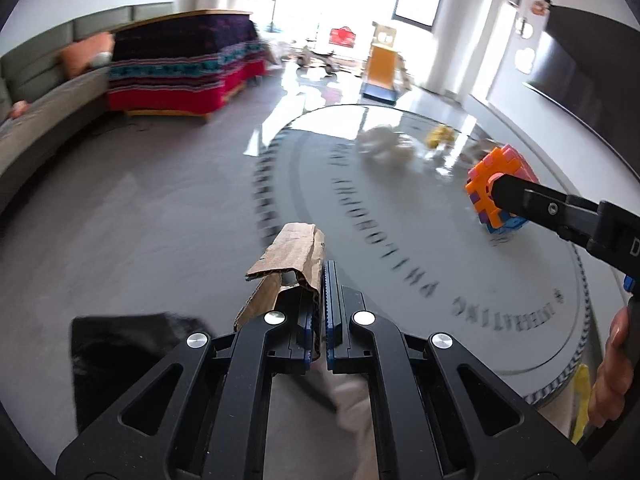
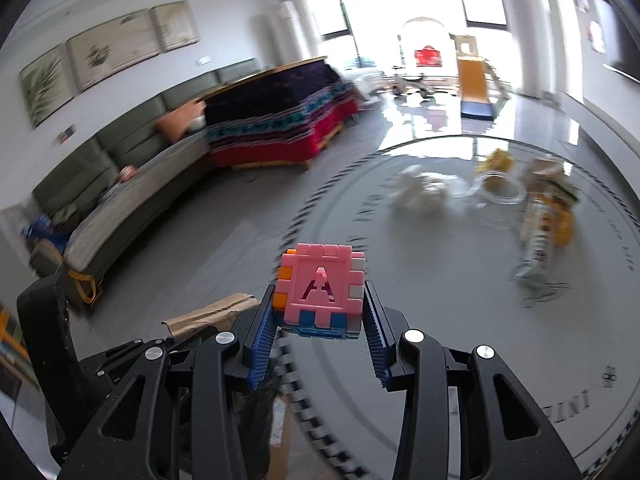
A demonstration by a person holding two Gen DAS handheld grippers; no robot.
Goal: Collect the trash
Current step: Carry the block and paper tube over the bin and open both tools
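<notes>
A torn piece of cardboard (image 1: 286,264) sits pinched between the pressed-together jaws of the left gripper (image 1: 320,280), held up over the near edge of a round glass table (image 1: 400,248). Just beside it, the right gripper (image 2: 320,300) clamps a pink toy cube (image 2: 322,284) made of interlocking plastic tiles, a letter A cut into its top face; its jaws stand partly spread, their ribbed pads pressing the cube's two sides.

Both tools are loaded, so the step in hand looks like the carry: picked items being taken away from the table toward wherever the trash goes. The next move calls for finding that place and letting go over it. A dark shape (image 1: 120,344), perhaps a bag, lies low beneath the left gripper, but blur makes it impossible to confirm. The cube looks more like a toy than trash, so it may belong elsewhere.

Still on the table, well apart from the grippers, lie a crumpled white paper (image 2: 420,192), a clear jar (image 2: 500,192), something yellow (image 2: 498,160) and a crinkled wrapper (image 2: 540,236); all are smeared by motion blur, and the wrapper's printing cannot be read. The table's far right side is cut off by the lens edge. Beyond are a sofa (image 2: 132,200) and a low table draped in a patterned cloth (image 2: 280,128).
</notes>
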